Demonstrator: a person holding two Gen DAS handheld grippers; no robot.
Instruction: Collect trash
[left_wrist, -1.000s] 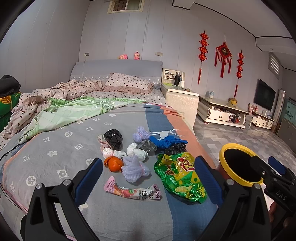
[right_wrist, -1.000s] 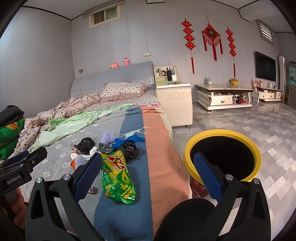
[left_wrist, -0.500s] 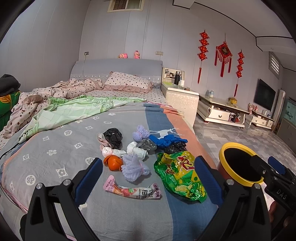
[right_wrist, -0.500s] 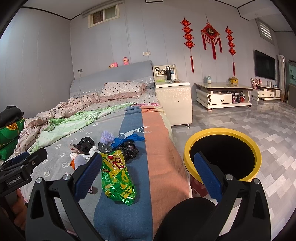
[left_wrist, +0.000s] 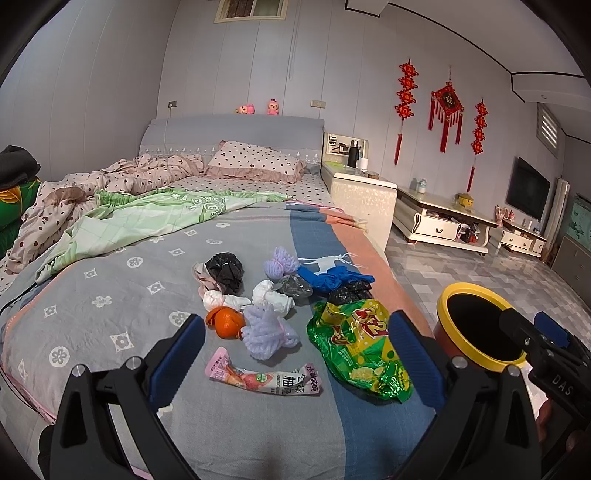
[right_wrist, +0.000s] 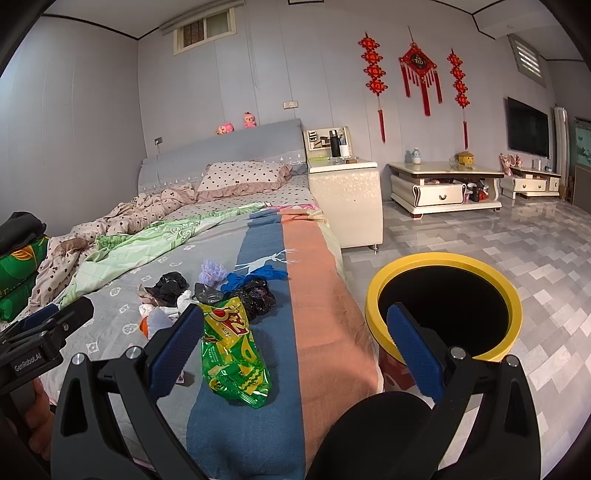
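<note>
I have both tools hanging above the foot of the bed (left_wrist: 110, 295) with nothing picked yet. My left gripper (left_wrist: 295, 354) is spread wide and empty, its blue pads framing the lower middle of its view, where most of the litter lies. That looks like a deliberate line-up: the pile sits straight ahead between the fingers. My right gripper (right_wrist: 293, 343) is likewise released and holding nothing. It frames the strip between the bed edge and the bin (right_wrist: 443, 266), which fills the right centre of its view on the tiled floor, just beside the bed, I judge so that drops are short.

The trash sits in a loose cluster at the centre of the left view, on the grey and blue bedcover. Nearest me is a long pink snack wrapper (left_wrist: 264, 378), flat and torn open at one end. Right of it lies a crumpled green and yellow foil bag (left_wrist: 358, 347), shiny and probably slippery. Behind are a piece of orange peel (left_wrist: 225, 323), a lilac foam net (left_wrist: 266, 330) touching it, white wads (left_wrist: 273, 293), black plastic bags (left_wrist: 225, 271), a second lilac net (left_wrist: 280, 262) and blue gloves (left_wrist: 330, 277). The bin has a yellow rim and a dark inside; I cannot tell whether it holds anything.
</note>
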